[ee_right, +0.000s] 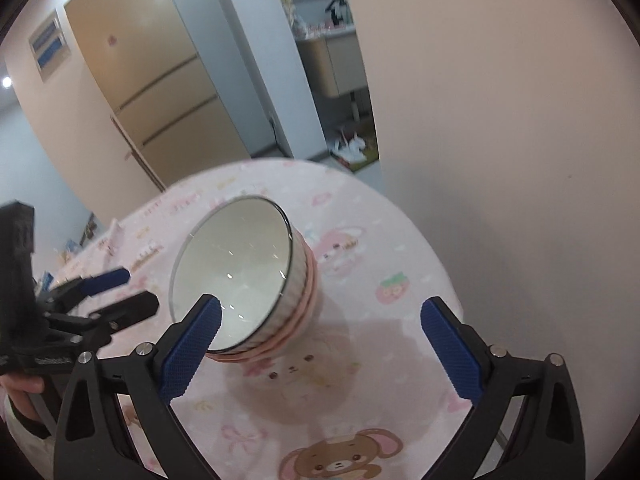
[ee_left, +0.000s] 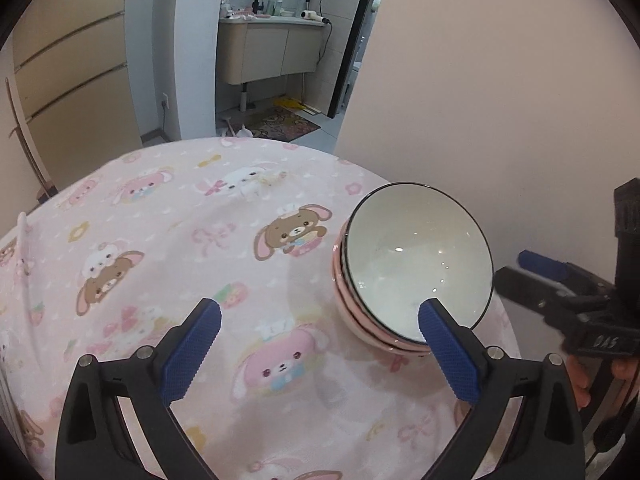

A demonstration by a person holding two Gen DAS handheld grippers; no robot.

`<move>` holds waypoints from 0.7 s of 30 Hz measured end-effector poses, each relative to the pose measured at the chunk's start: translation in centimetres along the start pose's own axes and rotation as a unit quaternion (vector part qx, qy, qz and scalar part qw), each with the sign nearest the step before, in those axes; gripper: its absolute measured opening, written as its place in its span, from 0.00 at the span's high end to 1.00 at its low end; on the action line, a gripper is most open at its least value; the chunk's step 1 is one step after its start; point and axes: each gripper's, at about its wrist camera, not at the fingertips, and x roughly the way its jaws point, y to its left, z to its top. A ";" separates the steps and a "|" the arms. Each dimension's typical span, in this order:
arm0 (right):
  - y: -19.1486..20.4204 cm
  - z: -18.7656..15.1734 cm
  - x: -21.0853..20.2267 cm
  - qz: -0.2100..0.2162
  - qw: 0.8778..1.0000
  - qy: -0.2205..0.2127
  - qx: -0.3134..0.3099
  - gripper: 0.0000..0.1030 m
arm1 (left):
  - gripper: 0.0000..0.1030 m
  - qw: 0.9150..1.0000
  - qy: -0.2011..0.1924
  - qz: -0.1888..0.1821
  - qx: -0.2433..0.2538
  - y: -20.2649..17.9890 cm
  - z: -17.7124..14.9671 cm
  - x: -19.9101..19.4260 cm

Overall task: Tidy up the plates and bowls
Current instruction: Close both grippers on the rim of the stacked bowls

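my left wrist camera is looking down along its fingers, close over the table (ee_left: pixel 168 216). my right one is angling down from the opposite side. both are sharing the stacked bowls (ee_left: pixel 416 264) and each other's gripper.

You are looking at a stack of bowls (ee_left: pixel 416 264) that is showing a glossy glazed ceramic finish, its smooth white inside catching small points of light. The tablecloth (ee_left: pixel 168 240) under it is looking like soft matt printed cloth. Your left gripper (ee_left: pixel 320 320) and right gripper (ee_right: pixel 320 320) are showing matt black plastic arms, rough-textured blue pads (ee_right: pixel 192 348) and shiny metal screws (ee_right: pixel 496 350).
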 end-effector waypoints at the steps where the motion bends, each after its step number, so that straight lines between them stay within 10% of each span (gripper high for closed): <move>1: 0.0 0.1 0.4 0.003 1.000 0.008 -0.002 0.06 | 0.02 1.000 0.005 -0.006 -0.004 -0.1 0.2 0.1; 15: -0.6 0.3 4.3 0.032 0.997 0.066 0.021 0.14 | 0.12 0.997 0.061 -0.031 -0.020 -0.8 0.3 4.0; 21: -1.2 0.3 5.2 0.092 0.990 0.087 0.065 0.38 | 0.29 0.994 0.067 -0.063 -0.058 0.9 0.2 4.9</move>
